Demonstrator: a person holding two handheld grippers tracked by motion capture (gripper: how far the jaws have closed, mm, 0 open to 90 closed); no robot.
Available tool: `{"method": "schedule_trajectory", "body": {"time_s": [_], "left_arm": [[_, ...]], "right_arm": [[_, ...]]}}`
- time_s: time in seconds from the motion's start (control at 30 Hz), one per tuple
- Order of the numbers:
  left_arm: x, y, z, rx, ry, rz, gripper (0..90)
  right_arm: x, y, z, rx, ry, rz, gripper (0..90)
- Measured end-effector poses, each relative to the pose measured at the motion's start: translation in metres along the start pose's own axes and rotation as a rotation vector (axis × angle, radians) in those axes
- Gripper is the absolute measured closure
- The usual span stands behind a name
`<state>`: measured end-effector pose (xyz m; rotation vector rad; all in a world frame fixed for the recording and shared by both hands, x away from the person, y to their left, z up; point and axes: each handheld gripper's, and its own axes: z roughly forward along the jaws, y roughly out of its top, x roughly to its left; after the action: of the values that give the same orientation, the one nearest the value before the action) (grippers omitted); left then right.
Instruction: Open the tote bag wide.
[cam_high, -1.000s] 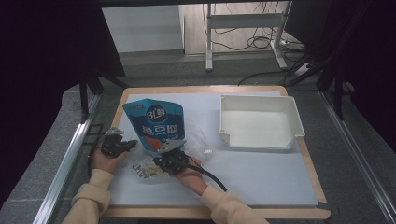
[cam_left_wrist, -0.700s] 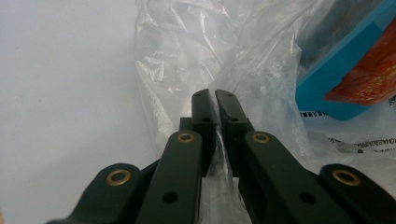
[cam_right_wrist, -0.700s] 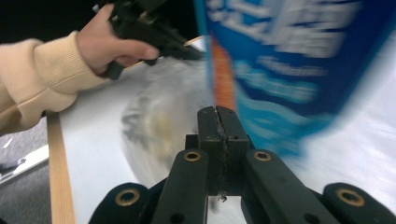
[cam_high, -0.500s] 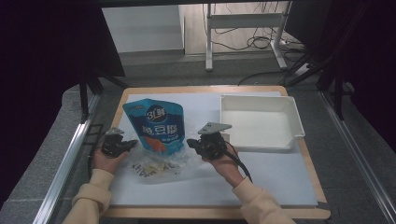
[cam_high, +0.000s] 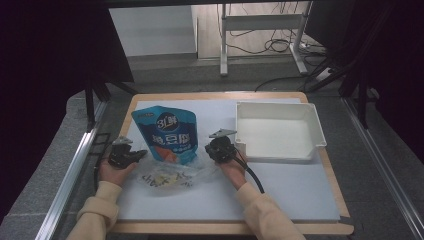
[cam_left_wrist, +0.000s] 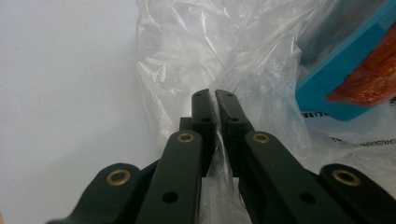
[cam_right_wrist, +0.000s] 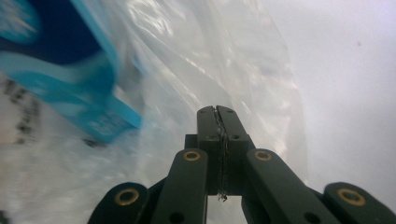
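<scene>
Clear plastic bag (cam_high: 170, 176) lay crumpled on the white mat (cam_high: 295, 190), just in front of the blue pouch (cam_high: 167, 134), between both hands. Left gripper (cam_left_wrist: 215, 100) was clamped on the bag's film w/ jaws nearly together; film ran between them. Right gripper (cam_right_wrist: 217, 112) pinched the bag's other edge, jaws tight on a thin strip. Pouch bottom overlapped the bag. White tray (cam_high: 316, 131) sat just right of the right gripper.

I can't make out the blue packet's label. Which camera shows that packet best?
The high view: the whole blue packet shows there, its printed front up, its lower end inside a clear plastic bag. The left gripper view catches one blue and red corner; the right gripper view shows a blurred blue edge.
</scene>
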<state>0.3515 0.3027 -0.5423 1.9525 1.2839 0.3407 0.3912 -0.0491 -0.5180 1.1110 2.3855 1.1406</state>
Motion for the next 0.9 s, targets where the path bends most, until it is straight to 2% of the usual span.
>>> {"method": "schedule_trajectory", "body": {"time_s": [0.1, 0.33, 0.9], "left_arm": [[0.0, 0.0, 0.0, 0.001, 0.001, 0.001, 88.1], [-0.001, 0.0, 0.0, 0.0, 0.001, 0.0, 88.1], [0.0, -0.002, 0.002, 0.016, 0.005, 0.006, 88.1]], "right_arm": [[-0.002, -0.006, 0.003, 0.014, -0.017, 0.002, 88.4], [-0.004, -0.022, 0.005, 0.019, -0.014, 0.007, 88.5], [-0.008, -0.027, -0.002, 0.006, -0.009, 0.025, 88.7]]}}
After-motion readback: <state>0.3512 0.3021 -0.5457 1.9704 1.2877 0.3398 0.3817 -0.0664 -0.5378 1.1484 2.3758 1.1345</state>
